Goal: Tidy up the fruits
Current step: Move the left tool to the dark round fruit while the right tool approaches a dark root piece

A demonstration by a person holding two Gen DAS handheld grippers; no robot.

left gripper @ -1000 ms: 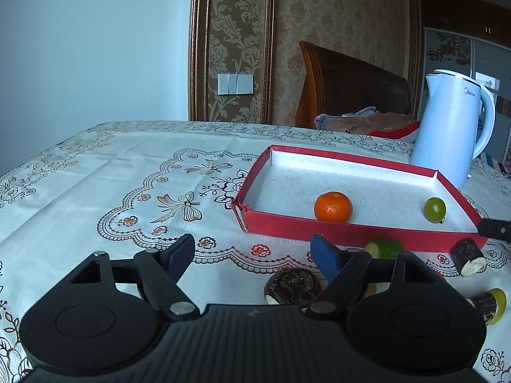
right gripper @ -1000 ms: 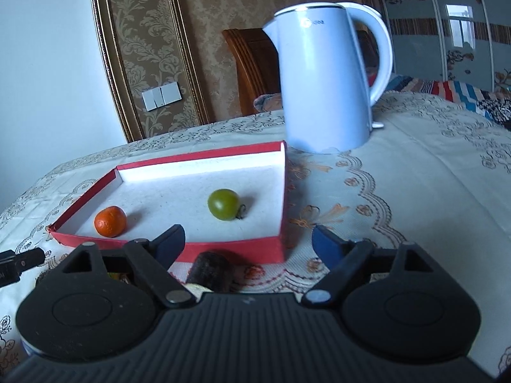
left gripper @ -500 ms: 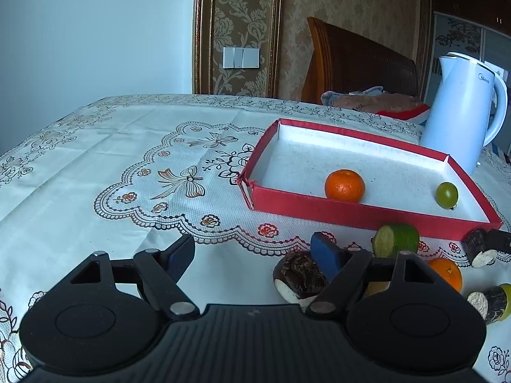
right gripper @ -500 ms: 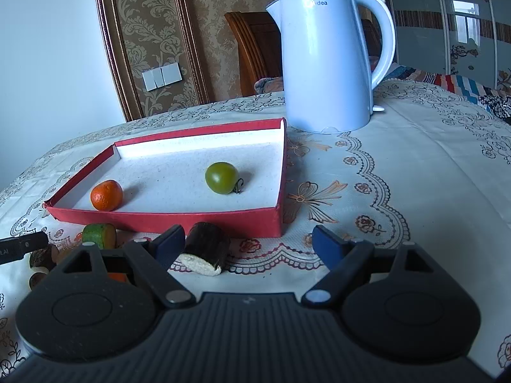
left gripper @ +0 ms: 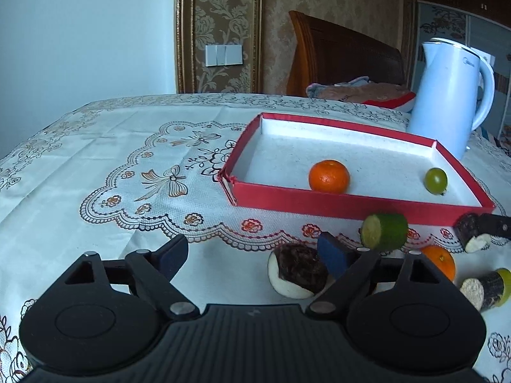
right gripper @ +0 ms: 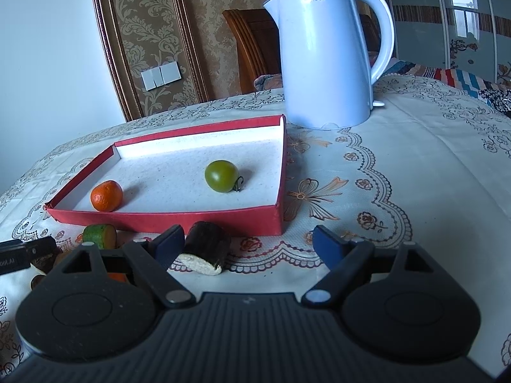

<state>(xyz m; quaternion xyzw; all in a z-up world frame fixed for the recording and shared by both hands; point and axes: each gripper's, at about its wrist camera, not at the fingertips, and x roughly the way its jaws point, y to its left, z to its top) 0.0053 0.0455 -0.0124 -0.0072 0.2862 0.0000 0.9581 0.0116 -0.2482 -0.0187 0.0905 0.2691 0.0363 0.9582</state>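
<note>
A red tray (left gripper: 351, 204) with a white floor holds a mandarin (left gripper: 329, 176) and a green tomato (left gripper: 435, 180). On the cloth before it lie a green cut piece (left gripper: 385, 231), a dark brown cut piece (left gripper: 297, 276), an orange (left gripper: 439, 260) and two dark stubs (left gripper: 472, 234) (left gripper: 482, 289). My left gripper (left gripper: 252, 253) is opening; the brown piece lies between its jaws by the right finger, untouched. My right gripper (right gripper: 249, 244) is open, a dark stub (right gripper: 204, 249) lying just inside its left finger. The tray (right gripper: 159, 220), mandarin (right gripper: 106, 195) and tomato (right gripper: 222, 176) lie beyond.
A white electric kettle (right gripper: 325, 57) stands right behind the tray's far corner. A lace-patterned tablecloth (left gripper: 143, 175) covers the table. A wooden chair (left gripper: 345, 54) with a cushion stands at the far edge. The left gripper's finger (right gripper: 25, 252) shows at the right view's left edge.
Both views have tipped downward, so more of the fruit before the tray shows. The left jaws stand wider apart. The dark stub now lies clear beside the right gripper's left finger.
</note>
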